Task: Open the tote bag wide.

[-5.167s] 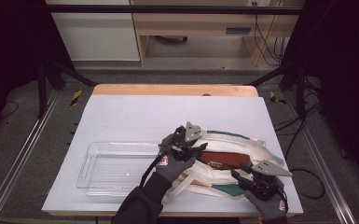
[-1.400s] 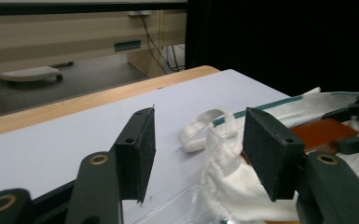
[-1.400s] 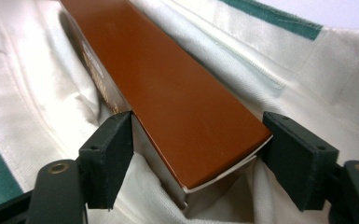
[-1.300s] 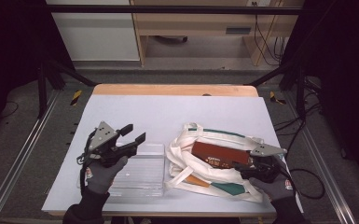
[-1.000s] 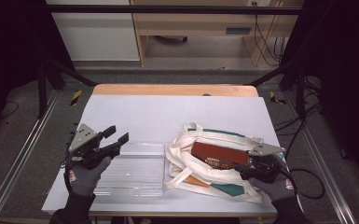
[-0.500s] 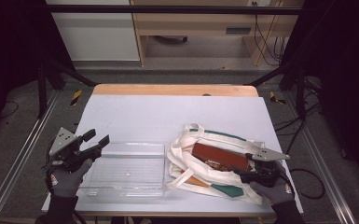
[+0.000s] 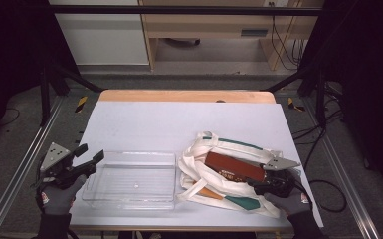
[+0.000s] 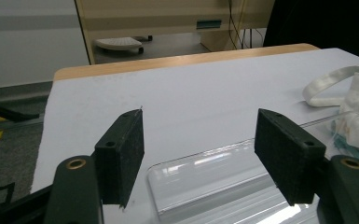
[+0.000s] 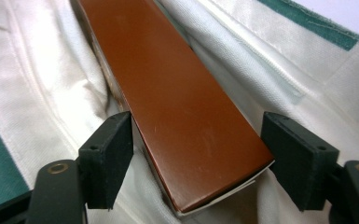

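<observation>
A clear plastic tray lies empty on the white table, left of centre. A cream tote bag with green trim lies crumpled at the right, with a long brown box resting in its mouth. My left gripper stands open at the tray's left end, its jaws straddling the tray's corner without touching it. My right gripper is open at the near end of the brown box, one jaw on each side of it, over the bag's cloth.
A loose bag handle loops on the table beyond the tray. The table's far wooden edge faces a desk and cables. Metal frame rails run along both sides. The white tabletop stretches behind the tray and bag.
My left gripper has left the bag, swung left across the tray and now sits at the tray's left end. The right gripper stays at the box's end.
</observation>
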